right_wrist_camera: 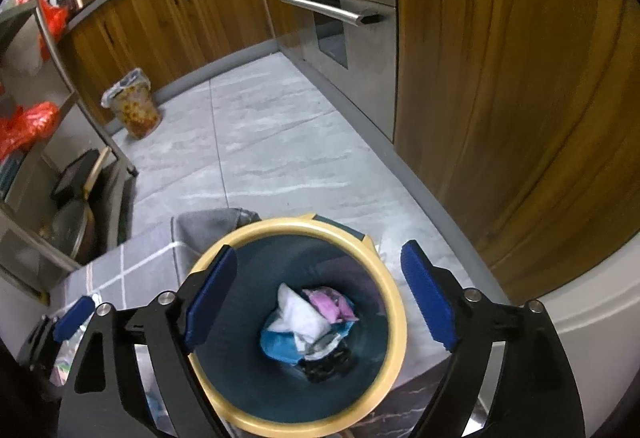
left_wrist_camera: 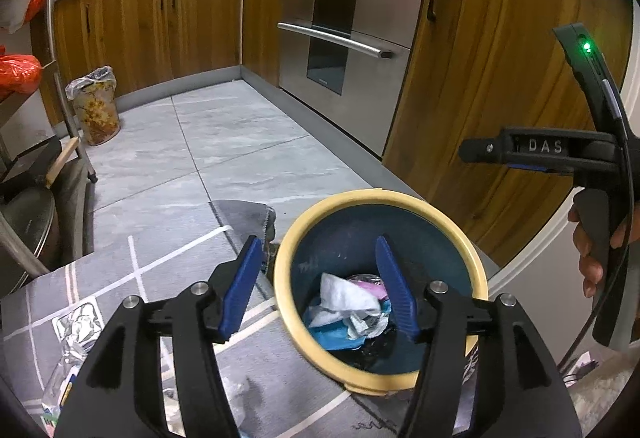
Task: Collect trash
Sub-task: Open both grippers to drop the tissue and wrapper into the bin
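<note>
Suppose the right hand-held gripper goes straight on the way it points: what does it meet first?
Most likely the crumpled trash inside the bin. The right hand-held gripper is open above the bin's mouth, one finger across the rim, the other outside it. Depth is unclear.

Wooden cabinets (left_wrist_camera: 152, 26), grey tiled floor (left_wrist_camera: 224, 142)
</note>
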A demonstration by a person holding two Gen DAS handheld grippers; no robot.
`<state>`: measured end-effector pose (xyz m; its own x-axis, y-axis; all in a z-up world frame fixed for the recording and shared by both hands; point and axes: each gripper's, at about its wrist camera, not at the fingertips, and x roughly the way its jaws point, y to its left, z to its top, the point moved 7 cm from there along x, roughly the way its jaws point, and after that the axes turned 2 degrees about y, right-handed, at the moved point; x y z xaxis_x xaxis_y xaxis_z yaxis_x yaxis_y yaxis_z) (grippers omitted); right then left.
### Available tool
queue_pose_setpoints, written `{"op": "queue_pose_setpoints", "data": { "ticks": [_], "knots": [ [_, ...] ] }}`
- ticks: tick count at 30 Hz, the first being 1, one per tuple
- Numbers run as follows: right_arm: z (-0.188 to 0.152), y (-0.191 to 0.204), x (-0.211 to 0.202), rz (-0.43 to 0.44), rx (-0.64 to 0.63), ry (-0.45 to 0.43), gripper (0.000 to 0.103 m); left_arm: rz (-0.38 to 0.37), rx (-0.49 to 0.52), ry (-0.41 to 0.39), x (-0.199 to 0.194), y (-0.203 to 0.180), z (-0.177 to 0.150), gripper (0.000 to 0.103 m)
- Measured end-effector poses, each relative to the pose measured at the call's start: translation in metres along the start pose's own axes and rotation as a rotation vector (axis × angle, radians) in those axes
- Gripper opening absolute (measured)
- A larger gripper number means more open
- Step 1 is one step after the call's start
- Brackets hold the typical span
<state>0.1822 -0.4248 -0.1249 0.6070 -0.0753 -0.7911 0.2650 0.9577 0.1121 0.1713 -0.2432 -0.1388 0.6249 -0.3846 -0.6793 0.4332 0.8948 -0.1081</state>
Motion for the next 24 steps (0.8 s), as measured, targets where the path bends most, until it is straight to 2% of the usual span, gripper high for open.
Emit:
{"op": "queue_pose_setpoints", "data": {
  "ticks": [6,24],
  "knots": [
    [-0.001,0.005,-0.005,0.015,0.025,-0.01,0.089,0.038,0.009,-0.014,-0.018,0.014,-0.004,0.064],
    [-0.013,0.045,-0.022,0.023,-0.031,-0.032,0.091,0.129,0.012,-0.034,-0.07,0.06,-0.025,0.065]
  ]
}}
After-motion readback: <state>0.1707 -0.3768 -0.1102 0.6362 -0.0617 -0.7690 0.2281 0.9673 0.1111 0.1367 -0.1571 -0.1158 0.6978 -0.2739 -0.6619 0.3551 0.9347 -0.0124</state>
